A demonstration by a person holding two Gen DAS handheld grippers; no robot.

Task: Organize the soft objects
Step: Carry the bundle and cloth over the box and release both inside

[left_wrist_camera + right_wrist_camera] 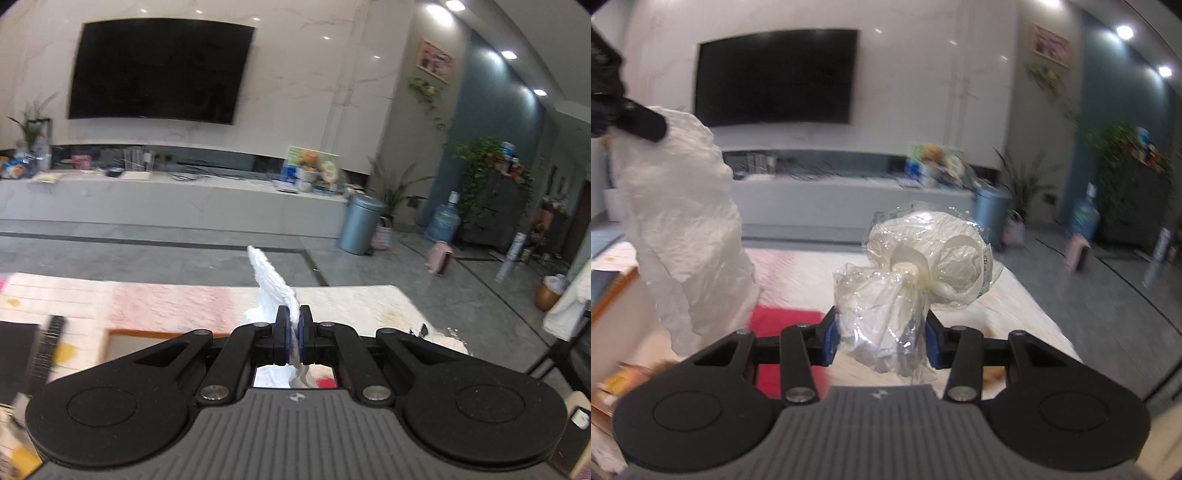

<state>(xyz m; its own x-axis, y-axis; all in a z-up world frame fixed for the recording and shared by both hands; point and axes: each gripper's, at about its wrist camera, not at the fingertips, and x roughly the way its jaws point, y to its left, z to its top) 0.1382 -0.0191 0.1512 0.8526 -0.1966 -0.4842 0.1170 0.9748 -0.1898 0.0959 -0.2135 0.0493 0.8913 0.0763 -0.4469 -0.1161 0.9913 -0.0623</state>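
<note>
Left gripper (294,325) pinches a white crinkled cloth (275,286) held above the table (166,299). Right gripper (882,334) squeezes a plastic-wrapped white bundle (916,266); its label is unreadable. A wall television (159,70) hangs beyond.

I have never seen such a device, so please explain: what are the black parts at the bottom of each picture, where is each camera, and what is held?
No robot: a person carries two handheld grippers, each with a forward-looking camera. The black parts are the jaws. In the left camera's picture, the left gripper is shut on a white cloth. In the right camera's picture, the right gripper squeezes a plastic-wrapped white bundle; the cloth hangs at the left. Below lies a pale table. Behind are a television and a bin.
</note>
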